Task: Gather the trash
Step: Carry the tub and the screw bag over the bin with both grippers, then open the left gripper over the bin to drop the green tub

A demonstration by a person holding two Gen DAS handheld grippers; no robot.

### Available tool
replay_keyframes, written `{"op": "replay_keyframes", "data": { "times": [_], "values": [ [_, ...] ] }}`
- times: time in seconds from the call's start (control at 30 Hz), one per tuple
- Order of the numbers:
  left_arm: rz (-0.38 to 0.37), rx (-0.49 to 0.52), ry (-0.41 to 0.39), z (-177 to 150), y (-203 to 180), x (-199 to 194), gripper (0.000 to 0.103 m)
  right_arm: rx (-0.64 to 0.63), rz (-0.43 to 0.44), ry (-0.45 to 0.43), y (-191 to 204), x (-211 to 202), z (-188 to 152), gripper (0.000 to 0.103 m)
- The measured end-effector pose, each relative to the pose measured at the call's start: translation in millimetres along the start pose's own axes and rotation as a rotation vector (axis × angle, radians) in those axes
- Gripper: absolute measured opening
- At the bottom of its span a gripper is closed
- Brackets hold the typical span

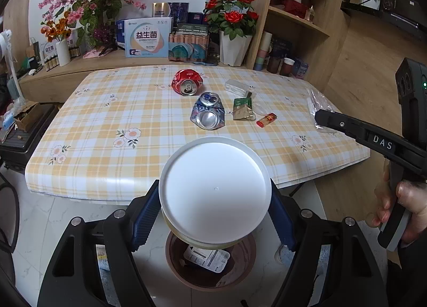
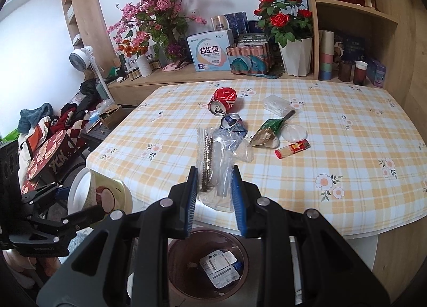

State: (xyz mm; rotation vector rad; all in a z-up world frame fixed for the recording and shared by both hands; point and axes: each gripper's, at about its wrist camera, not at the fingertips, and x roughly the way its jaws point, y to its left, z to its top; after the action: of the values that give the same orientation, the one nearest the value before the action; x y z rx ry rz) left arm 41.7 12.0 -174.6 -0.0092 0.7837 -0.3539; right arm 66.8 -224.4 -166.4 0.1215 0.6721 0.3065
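Holding a paper cup [image 1: 215, 192] in the left gripper [image 1: 214, 216] and a clear wrapper [image 2: 214, 163] in the right gripper [image 2: 213, 187] — both clamped, hovering above the bin [image 2: 177, 277]. Sitting in the bin already, one packet [image 2: 220, 267]. Waiting on the table [image 2: 347, 173] — two crushed cans, a pouch, a small red tube, more clear plastic.

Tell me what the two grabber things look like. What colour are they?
Both grippers, left gripper and right gripper, have black frames shaped like angled arms, with silver round bolts and ridged blue pads on the fingers. The right one has white letters "DAS" along its side and a grey handle.
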Motion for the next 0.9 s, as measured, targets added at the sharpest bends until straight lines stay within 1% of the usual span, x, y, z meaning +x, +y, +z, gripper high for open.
{"op": "replay_keyframes", "data": {
  "times": [0.4,0.67,0.73,0.8,0.9],
  "values": [
    [-0.014,0.019,0.069,-12,-13,19,0.074,0.004,0.011,0.009,-1,-1,-3,0.027],
    [-0.036,0.058,0.112,-15,-24,30,0.074,0.018,0.013,0.016,-6,2,-7,0.028],
    [-0.042,0.059,0.116,-16,-25,32,0.075,0.018,0.014,0.020,-7,3,-8,0.027],
    [-0.042,0.055,0.119,-16,-24,33,0.078,0.017,0.016,0.024,-7,4,-10,0.028],
    [-0.040,0.048,0.112,-15,-21,32,0.080,0.016,0.017,0.030,-6,6,-12,0.028]
  ]
}}
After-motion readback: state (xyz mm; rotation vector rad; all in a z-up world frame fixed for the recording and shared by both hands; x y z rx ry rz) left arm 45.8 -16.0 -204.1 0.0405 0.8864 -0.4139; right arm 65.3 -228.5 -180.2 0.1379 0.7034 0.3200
